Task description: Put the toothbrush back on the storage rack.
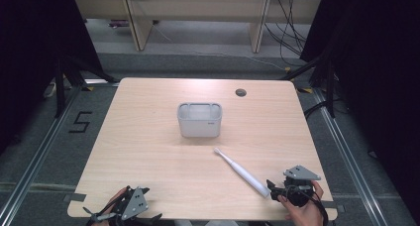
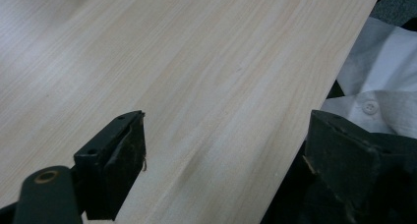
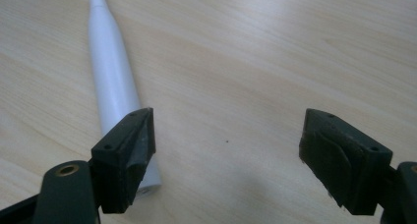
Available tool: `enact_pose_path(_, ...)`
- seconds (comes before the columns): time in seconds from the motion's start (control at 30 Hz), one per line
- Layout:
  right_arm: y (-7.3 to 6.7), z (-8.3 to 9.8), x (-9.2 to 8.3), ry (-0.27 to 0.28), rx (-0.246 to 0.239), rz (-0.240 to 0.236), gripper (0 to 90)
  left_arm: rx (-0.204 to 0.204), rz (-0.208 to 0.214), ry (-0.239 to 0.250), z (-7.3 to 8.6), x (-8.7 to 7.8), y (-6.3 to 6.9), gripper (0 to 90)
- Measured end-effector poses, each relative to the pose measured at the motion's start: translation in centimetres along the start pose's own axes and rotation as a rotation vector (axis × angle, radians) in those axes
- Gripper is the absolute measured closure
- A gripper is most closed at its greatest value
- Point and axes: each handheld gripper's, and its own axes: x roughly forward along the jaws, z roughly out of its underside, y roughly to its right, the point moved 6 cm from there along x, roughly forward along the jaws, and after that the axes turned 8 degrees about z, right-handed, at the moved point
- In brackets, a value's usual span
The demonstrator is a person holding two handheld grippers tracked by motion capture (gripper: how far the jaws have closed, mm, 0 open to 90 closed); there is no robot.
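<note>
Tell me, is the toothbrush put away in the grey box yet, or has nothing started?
Nothing looks done yet. The toothbrush lies flat on the table, apart from the grey box. The right gripper is open beside the handle's end, not around it. The left gripper is open at the table's near edge, holding nothing. Probably left: grab the toothbrush and stand it in the box.

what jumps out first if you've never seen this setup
A white electric toothbrush lies diagonally on the wooden table, near its right front. Behind it, mid-table, stands a grey holder. The right gripper sits open beside the toothbrush's base, the left gripper open at the front-left edge.
</note>
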Motion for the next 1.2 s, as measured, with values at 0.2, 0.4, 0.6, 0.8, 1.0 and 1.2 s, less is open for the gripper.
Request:
enact_pose_path(0.2,-0.2,0.0,0.1,-0.008,-0.001,0.01,21.7,0.004,0.003,-0.006,0.0,0.0,0.1,15.2)
enact_pose_path(0.4,-0.2,-0.2,0.2,-0.013,-0.022,-0.017,19.9,0.007,0.001,-0.019,0.1,0.0,-0.1,15.2)
enact_pose_path(0.6,-0.5,-0.9,0.4,-0.029,-0.083,-0.031,18.7,-0.003,0.002,-0.01,0.1,0.1,0.0,15.2)
enact_pose_path(0.8,-1.0,-2.0,0.4,-0.053,-0.101,-0.072,18.6,-0.003,-0.001,-0.01,0.1,0.2,-0.1,15.2)
enact_pose_path(1.0,-1.7,-3.2,0.7,-0.051,-0.15,-0.101,23.9,-0.008,0.001,-0.016,0.2,0.2,-0.2,15.2)
enact_pose_path(1.2,-2.8,-4.0,1.5,-0.072,-0.198,-0.132,29.8,-0.001,0.006,-0.029,0.2,0.1,-0.3,15.2)
